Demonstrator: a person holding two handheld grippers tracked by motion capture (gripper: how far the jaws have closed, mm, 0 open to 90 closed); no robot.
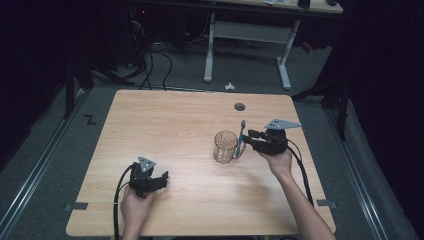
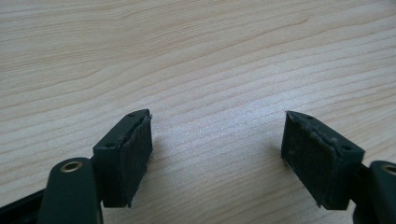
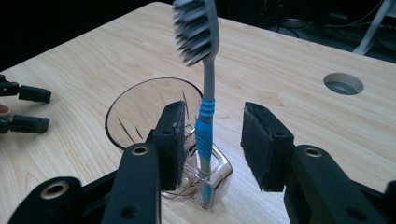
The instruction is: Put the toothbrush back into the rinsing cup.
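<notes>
Here the toothbrush (image 3: 206, 122) stands between the right claw's (image 3: 211, 140) parted pads, touching neither.

The table (image 1: 175, 120) shows pale, matt wood grain. The mug (image 3: 140, 112) is clear, glossy glass. The toothbrush (image 3: 205, 116) looks smooth grey plastic with ribbed blue grip.

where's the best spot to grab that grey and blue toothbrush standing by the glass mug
Probably the blue ribbed grip of the grey and blue toothbrush, pinched side-on by the right gripper: it stands upright against the clear glass mug, bristles up, already between the open jaws.
</notes>
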